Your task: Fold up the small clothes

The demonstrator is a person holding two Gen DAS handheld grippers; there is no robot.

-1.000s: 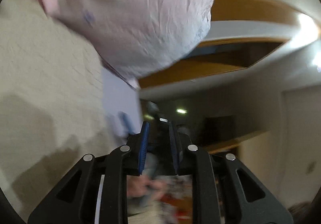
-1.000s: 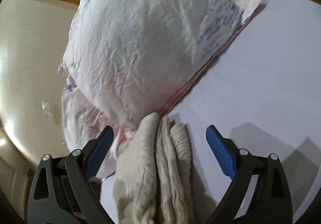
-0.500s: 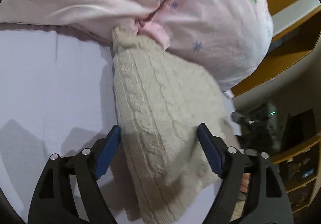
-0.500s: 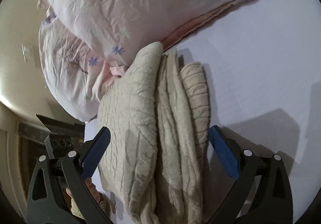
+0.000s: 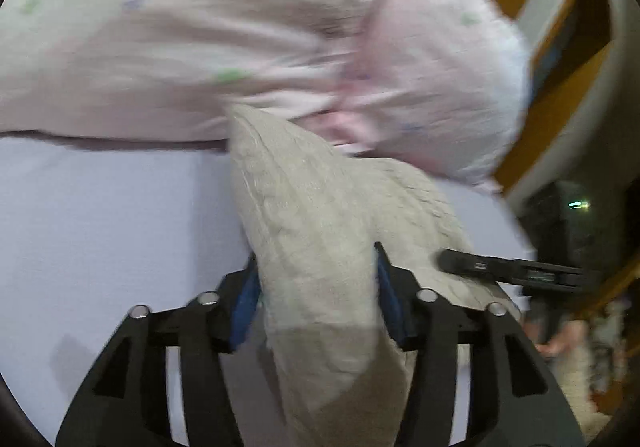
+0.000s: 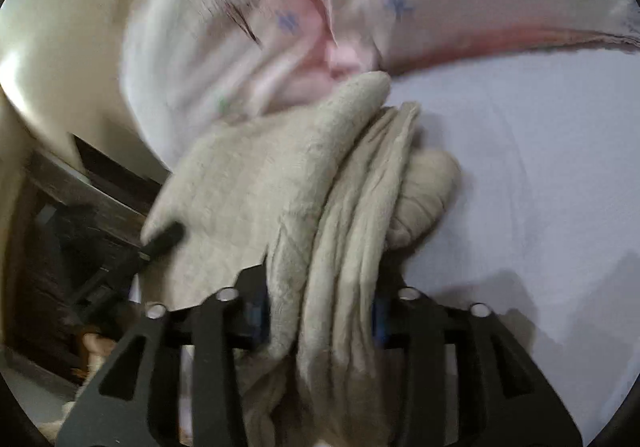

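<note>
My left tongs (image 5: 316,279) are clamped on the beige sweater (image 5: 320,223); my right tongs (image 6: 320,307) are pinched on its bunched folds (image 6: 340,207). The sweater runs forward from both tongs across the white bed (image 5: 100,215), its far end touching the pink pillows (image 5: 200,47) at the bed's edge.

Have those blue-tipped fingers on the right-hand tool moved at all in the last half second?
Yes. The right gripper has closed: its fingers, spread wide either side of the beige knit garment half a second ago, now pinch it, which still lies against the pink pillow.
</note>
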